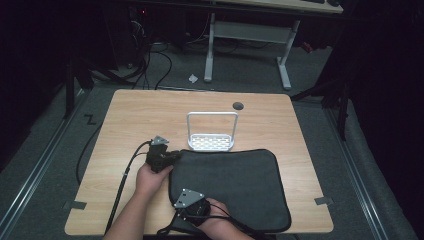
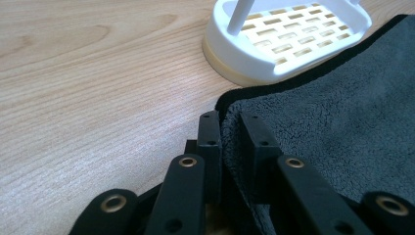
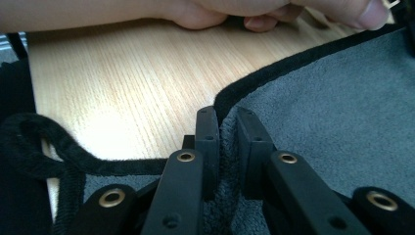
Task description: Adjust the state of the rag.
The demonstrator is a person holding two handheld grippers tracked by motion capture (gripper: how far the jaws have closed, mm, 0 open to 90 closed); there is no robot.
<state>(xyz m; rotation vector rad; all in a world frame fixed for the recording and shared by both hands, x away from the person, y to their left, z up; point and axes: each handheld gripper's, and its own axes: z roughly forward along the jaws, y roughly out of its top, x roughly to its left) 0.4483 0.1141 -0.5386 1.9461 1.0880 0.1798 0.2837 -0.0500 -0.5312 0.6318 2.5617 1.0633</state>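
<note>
Wooden table (image 1: 130, 120): grey towel (image 1: 235, 185) beside white rack (image 1: 212, 142); left tool (image 2: 230, 132), right tool (image 3: 227, 129) each clamp towel edge.

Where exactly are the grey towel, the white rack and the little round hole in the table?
grey towel (image 1: 240, 185), high view, on its flat middle.
white rack (image 2: 288, 36), left gripper view, on its slotted base.
round hole (image 1: 238, 105), high view, on the dark disc near the table's far edge.

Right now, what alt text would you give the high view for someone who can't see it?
A person's two hand-held grippers, left and right, pinch the left edge of a dark grey towel spread on a wooden table. A small white rack stands just beyond it.
</note>
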